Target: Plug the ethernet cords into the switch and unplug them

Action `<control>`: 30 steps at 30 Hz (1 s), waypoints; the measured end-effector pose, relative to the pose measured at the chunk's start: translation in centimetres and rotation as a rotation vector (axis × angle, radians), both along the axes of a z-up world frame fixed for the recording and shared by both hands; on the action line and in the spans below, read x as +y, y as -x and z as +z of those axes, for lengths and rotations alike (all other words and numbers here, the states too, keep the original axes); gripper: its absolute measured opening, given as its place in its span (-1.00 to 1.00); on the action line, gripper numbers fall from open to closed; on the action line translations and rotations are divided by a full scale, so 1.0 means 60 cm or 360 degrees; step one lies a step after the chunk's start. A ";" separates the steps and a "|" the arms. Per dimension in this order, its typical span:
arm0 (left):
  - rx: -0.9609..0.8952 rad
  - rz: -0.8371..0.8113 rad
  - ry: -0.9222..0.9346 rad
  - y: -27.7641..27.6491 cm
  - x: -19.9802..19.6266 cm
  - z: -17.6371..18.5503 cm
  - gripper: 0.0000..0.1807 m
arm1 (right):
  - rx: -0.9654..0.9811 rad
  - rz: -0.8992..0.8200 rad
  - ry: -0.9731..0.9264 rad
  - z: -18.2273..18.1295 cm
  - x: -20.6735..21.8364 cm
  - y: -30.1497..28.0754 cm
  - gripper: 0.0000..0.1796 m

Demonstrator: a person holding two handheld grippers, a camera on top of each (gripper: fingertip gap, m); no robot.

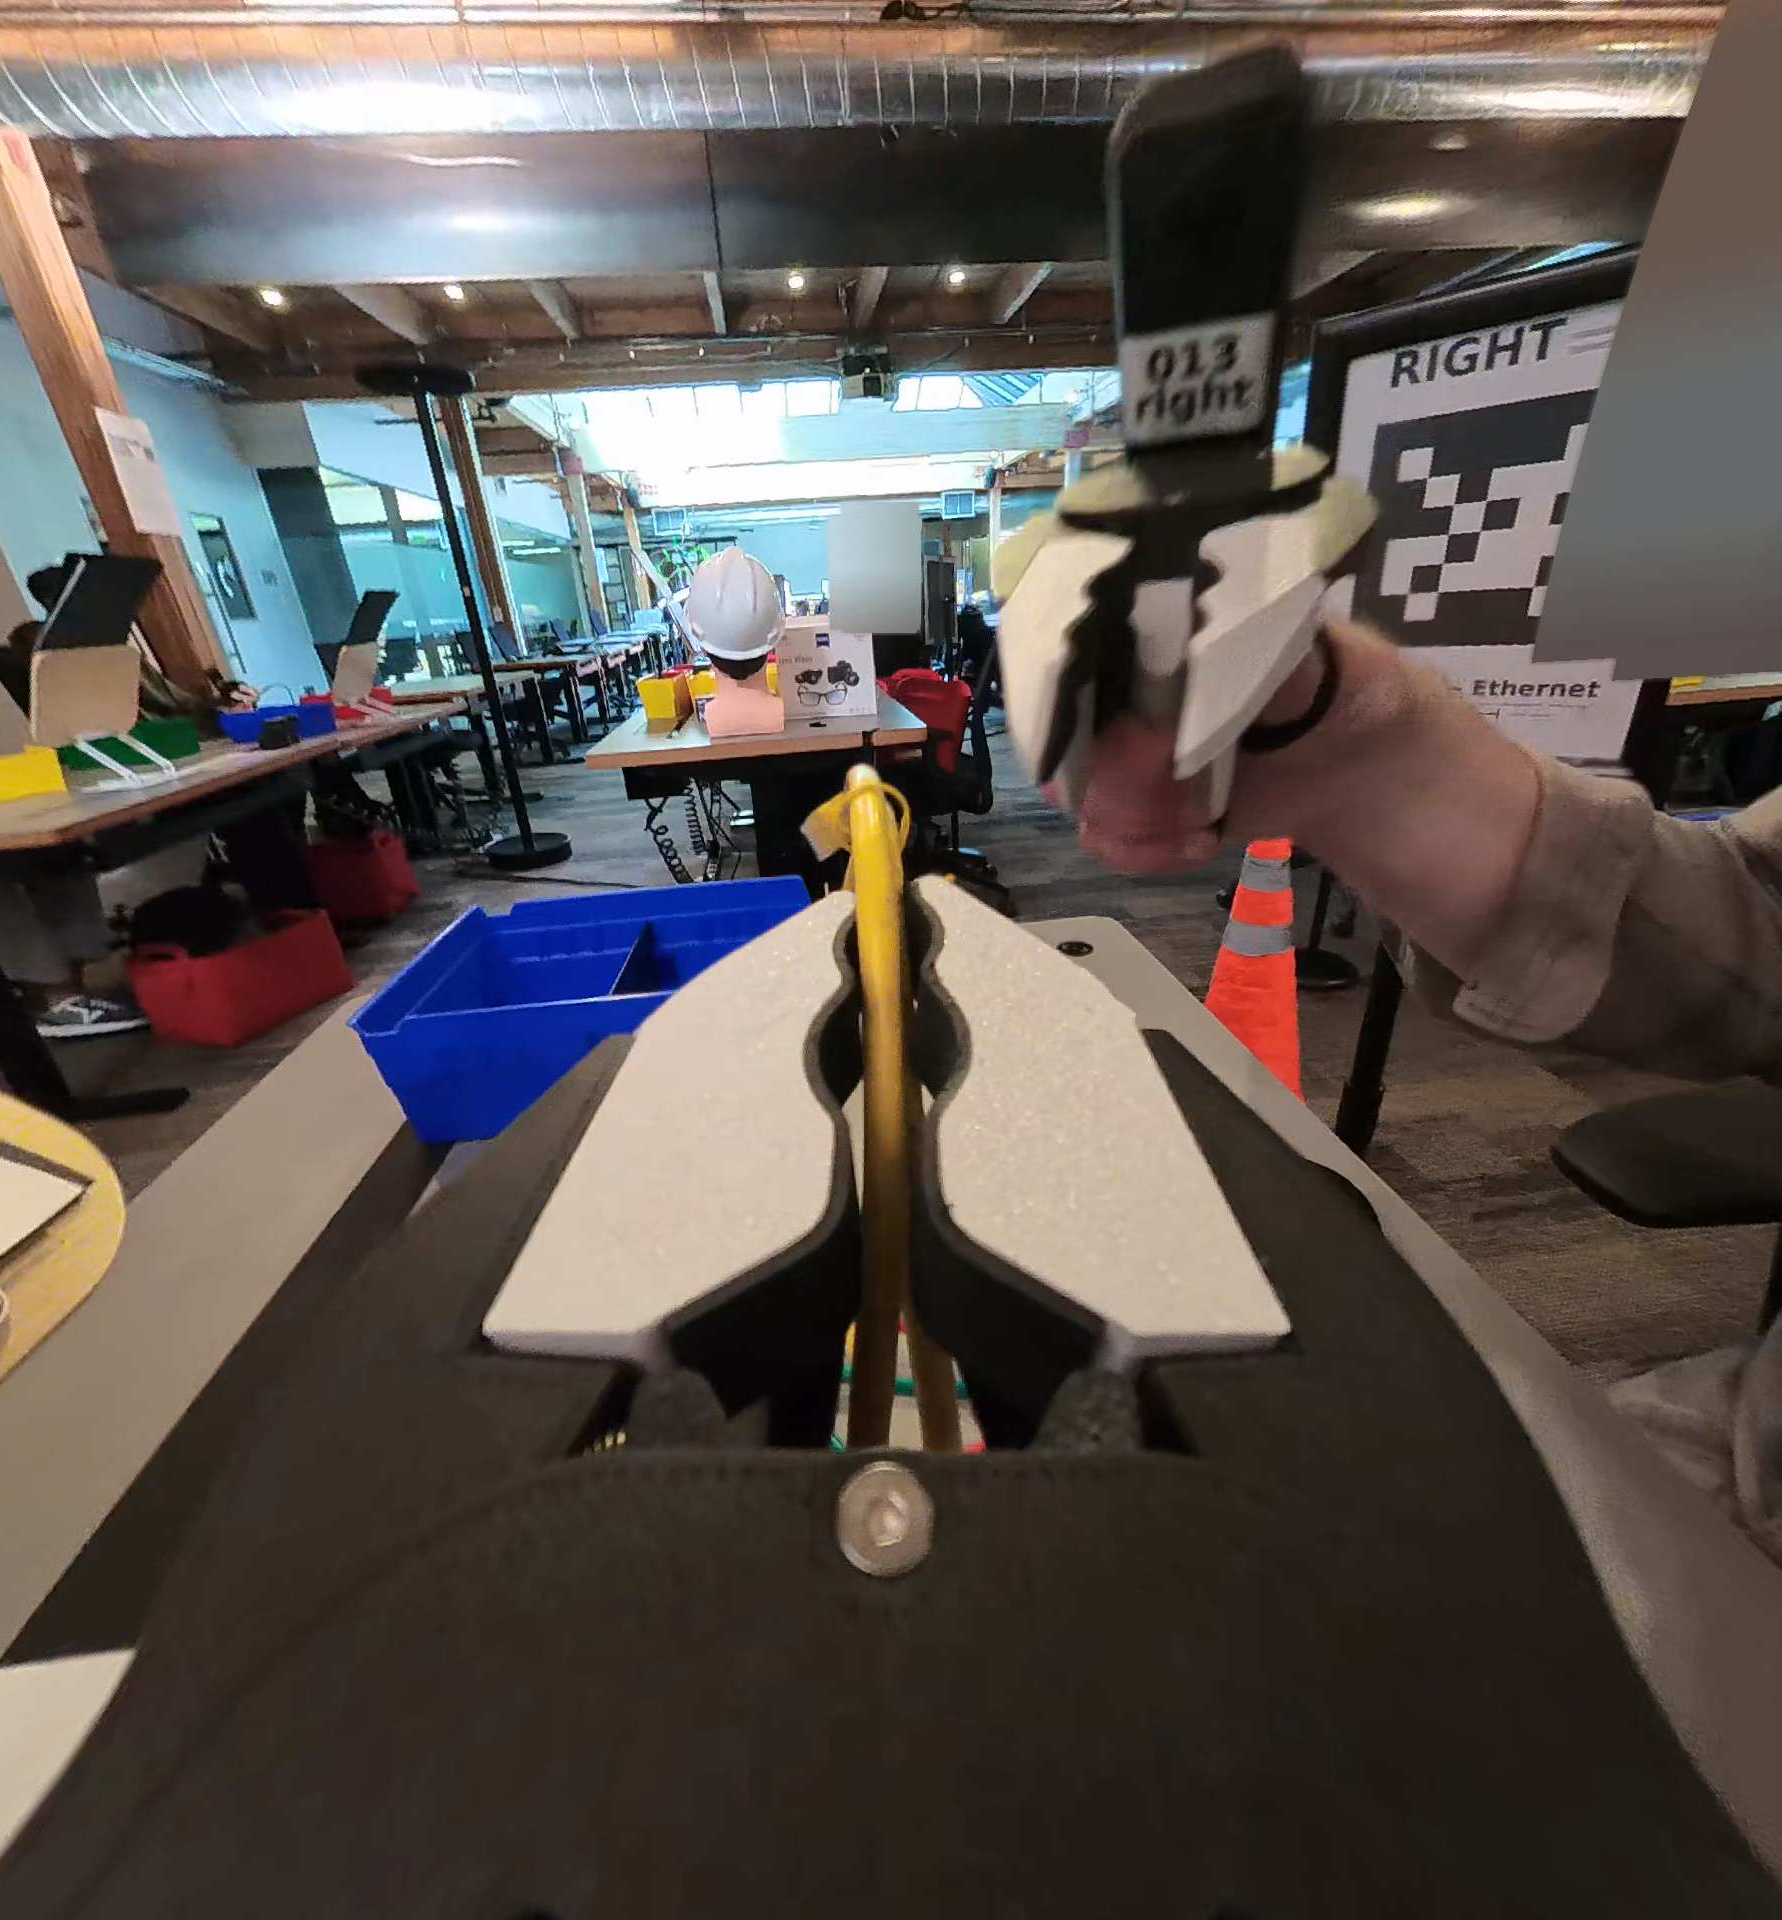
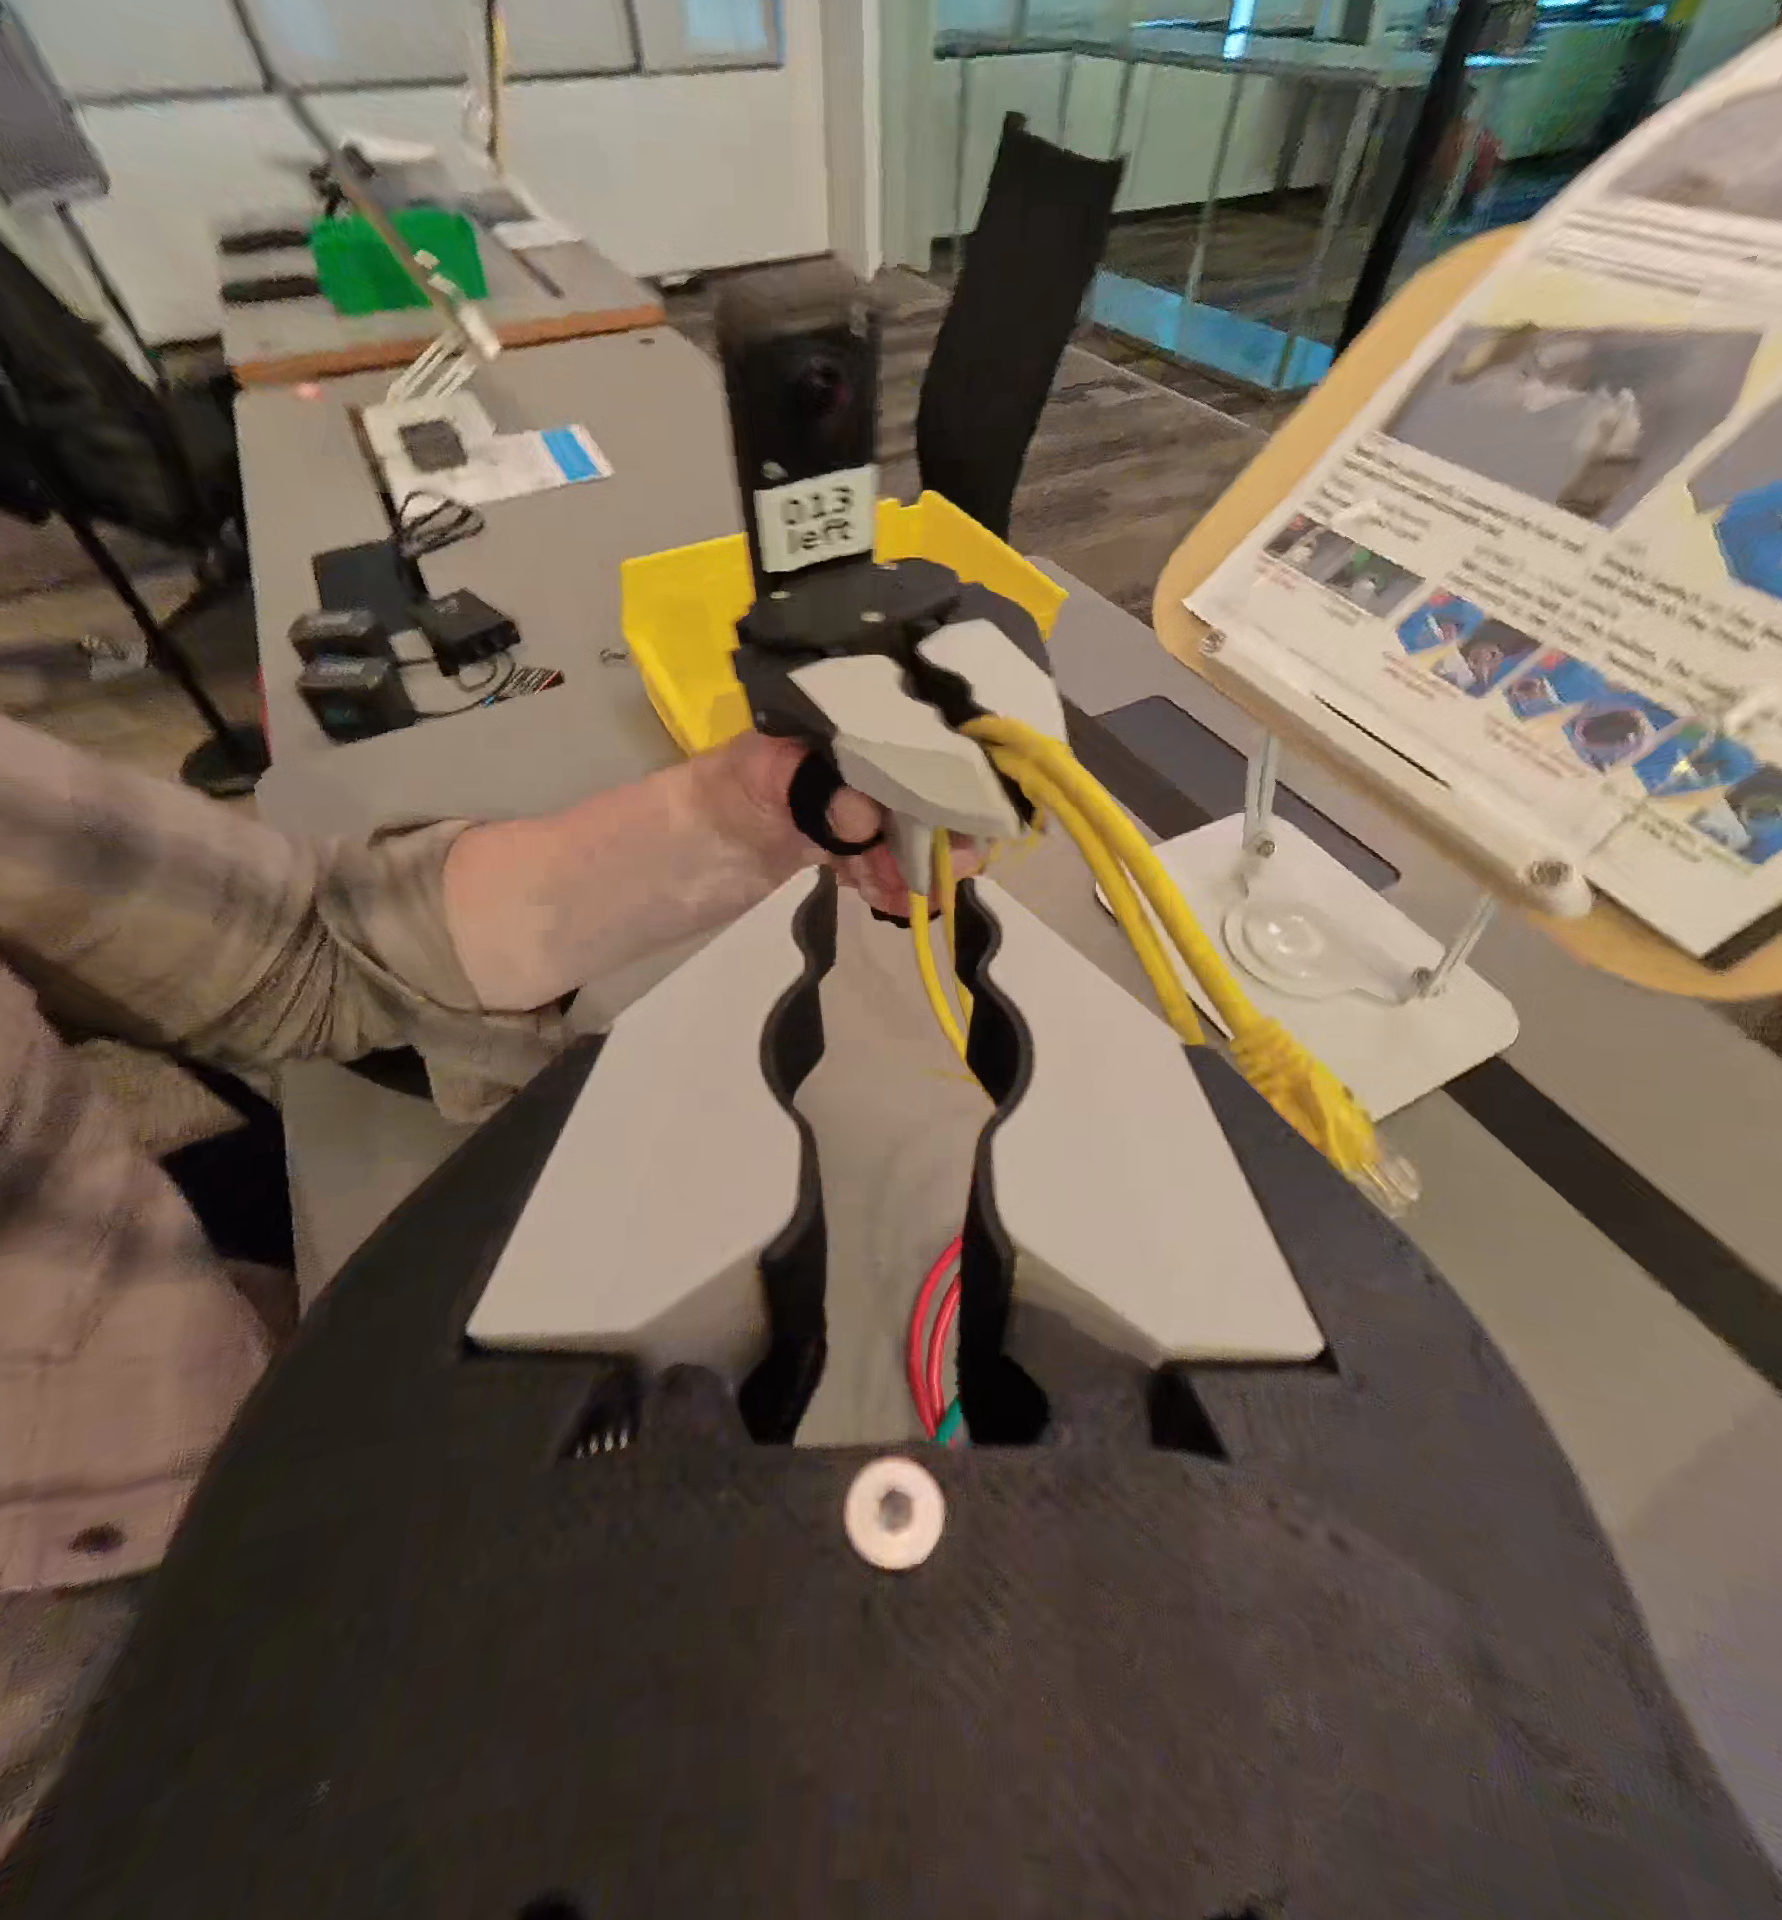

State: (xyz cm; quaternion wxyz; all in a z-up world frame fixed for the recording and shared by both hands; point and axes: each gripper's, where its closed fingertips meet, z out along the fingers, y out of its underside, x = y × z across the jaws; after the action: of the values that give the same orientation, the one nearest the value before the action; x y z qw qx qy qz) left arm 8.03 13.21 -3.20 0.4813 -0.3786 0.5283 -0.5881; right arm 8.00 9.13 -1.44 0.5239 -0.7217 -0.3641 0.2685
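Between my left gripper fingers, in the left wrist view, runs a yellow ethernet cord — pinched, its long axis parallel to the fingers, looping over just past the tips. A blue bin sits at the desk far edge, left of the fingers. My right gripper is raised up and to the right, blurred; from here I cannot tell its finger gap. No switch is visible in this view.

Right wrist view: my right gripper has its fingers spread, nothing between the pads. Directly ahead, the left gripper clamps the bundled yellow cord, which hangs down and to the right. Its free end, a yellow-booted plug, lies just right of my right finger, pointing down toward the desk right edge. Red and green cords show on the desk below the finger gap. An instruction board stands on the right. The switch is not in view.

Judgement: the right gripper is nearer the plug — taking it calls for a small shift right and alignment across the plug's long axis.
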 end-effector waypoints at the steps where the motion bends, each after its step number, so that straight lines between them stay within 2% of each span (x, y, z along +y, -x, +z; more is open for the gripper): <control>1: -0.0015 0.0001 -0.0023 0.000 -0.003 0.002 -0.95 | 0.0055 -0.0037 -0.0004 -0.005 0.007 -0.002 -0.75; 4: -0.0047 0.0006 -0.0073 0.000 -0.010 0.006 -0.95 | 0.0192 -0.0130 -0.0013 -0.011 0.023 -0.006 -0.75; 8: -0.0063 0.0029 -0.0118 0.000 -0.015 0.010 -0.95 | 0.0346 -0.0166 0.0010 -0.016 0.036 0.001 -0.85; 13: -0.0057 0.0029 -0.0127 -0.005 -0.021 0.010 -0.95 | 0.0669 -0.0164 0.0039 -0.016 0.045 0.010 -0.69; 16: -0.0049 0.0036 -0.0110 -0.007 -0.022 0.012 -0.96 | 0.0835 -0.0171 0.0013 -0.020 0.049 0.012 -0.42; 17: -0.0036 0.0031 -0.0112 -0.008 -0.024 0.012 -0.95 | 0.0867 -0.0161 -0.0003 -0.022 0.049 0.013 -0.40; 20: 0.0013 0.0003 -0.0128 -0.011 -0.034 0.010 -0.95 | 0.1017 -0.0120 -0.0105 -0.013 0.047 0.012 -0.46; 23: 0.0042 0.0009 -0.0163 -0.016 -0.041 0.007 -0.95 | 0.1130 -0.0001 -0.0133 -0.005 0.041 0.019 -0.63; 25: 0.0046 0.0006 -0.0161 -0.016 -0.044 0.010 -0.94 | 0.1169 -0.0006 -0.0153 -0.005 0.043 0.017 -0.75; 26: 0.0037 -0.0004 -0.0161 -0.014 -0.047 0.013 -0.95 | 0.1219 0.0018 -0.0148 -0.002 0.040 0.014 -0.73; 30: 0.0051 0.0022 -0.0176 -0.012 -0.045 0.016 -0.95 | 0.1350 -0.0001 -0.0205 0.005 0.038 -0.003 -0.95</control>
State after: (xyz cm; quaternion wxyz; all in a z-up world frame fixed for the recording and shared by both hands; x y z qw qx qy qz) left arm 8.75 10.51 -2.26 0.4970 -0.3643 0.5651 -0.5486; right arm 8.18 11.39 -1.16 0.6713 -0.5134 -0.1323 0.5179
